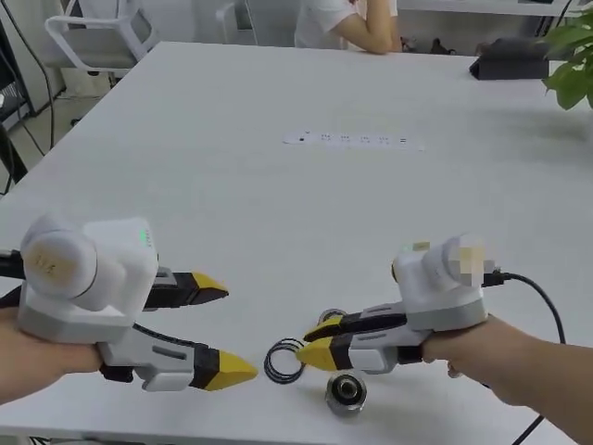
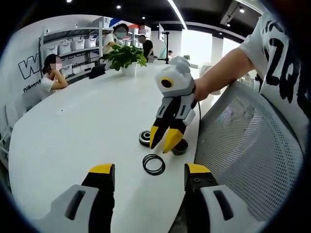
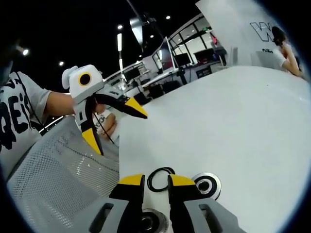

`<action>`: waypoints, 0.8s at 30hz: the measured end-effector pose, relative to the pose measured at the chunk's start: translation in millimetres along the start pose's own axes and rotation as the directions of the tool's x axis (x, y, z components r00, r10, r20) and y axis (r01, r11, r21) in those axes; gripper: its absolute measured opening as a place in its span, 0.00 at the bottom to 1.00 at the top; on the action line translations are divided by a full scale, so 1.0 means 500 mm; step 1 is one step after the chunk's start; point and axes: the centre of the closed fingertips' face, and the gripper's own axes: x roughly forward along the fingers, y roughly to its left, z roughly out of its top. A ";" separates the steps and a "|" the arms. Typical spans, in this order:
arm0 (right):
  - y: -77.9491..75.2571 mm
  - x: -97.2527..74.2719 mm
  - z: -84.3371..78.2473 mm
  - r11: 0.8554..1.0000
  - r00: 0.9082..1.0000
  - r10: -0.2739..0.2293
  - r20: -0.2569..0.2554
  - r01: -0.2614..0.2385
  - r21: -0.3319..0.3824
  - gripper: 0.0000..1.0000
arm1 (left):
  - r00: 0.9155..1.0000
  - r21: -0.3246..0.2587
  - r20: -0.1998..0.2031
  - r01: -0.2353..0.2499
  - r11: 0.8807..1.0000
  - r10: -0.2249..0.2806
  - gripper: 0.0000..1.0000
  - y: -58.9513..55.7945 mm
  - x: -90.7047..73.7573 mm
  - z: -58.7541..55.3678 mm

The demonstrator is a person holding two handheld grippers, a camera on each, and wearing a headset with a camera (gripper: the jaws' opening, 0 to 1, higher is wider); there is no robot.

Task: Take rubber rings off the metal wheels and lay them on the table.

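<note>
Two black rubber rings (image 1: 284,362) lie stacked flat on the white table (image 1: 278,185), near its front edge. A metal wheel (image 1: 346,391) stands just right of them, and a second wheel (image 1: 332,317) peeks out behind my right gripper (image 1: 312,340). That gripper's yellow tips hover beside the rings, a narrow gap between them and nothing held. My left gripper (image 1: 232,330) is wide open, its tips left of the rings. In the left gripper view the rings (image 2: 154,164) lie ahead of the jaws. In the right gripper view the rings (image 3: 160,177) and a wheel (image 3: 206,184) lie beyond the tips.
A seated person (image 1: 357,23), a black bag (image 1: 510,60) and a plant (image 1: 570,65) are at the table's far end. A row of flush sockets (image 1: 352,139) sits mid-table. A grey mesh chair (image 2: 243,145) stands at the near edge.
</note>
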 end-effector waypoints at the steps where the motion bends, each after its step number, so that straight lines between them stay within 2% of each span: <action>1: 0.001 -0.001 0.001 1.000 1.000 0.000 0.001 0.000 -0.004 0.18 | 1.000 0.002 -0.001 0.000 1.000 0.000 0.55 0.000 0.000 0.000; 11: 0.007 -0.013 0.024 0.999 1.000 -0.005 0.029 0.006 -0.047 0.26 | 1.000 0.003 -0.003 0.006 1.000 -0.006 0.55 -0.001 0.005 0.002; 16: -0.001 -0.030 0.030 0.997 0.999 -0.027 0.043 0.030 -0.064 0.30 | 1.000 0.004 -0.004 0.007 1.000 -0.007 0.55 0.001 0.009 0.003; 19: -0.013 -0.044 0.032 0.994 0.997 -0.057 0.045 0.060 -0.086 0.37 | 1.000 0.008 -0.004 0.008 1.000 -0.008 0.55 0.003 0.012 0.005; 24: -0.028 -0.068 0.038 0.994 0.994 -0.083 0.065 0.088 -0.071 0.38 | 1.000 0.012 -0.003 0.012 1.000 -0.012 0.54 0.004 0.020 0.011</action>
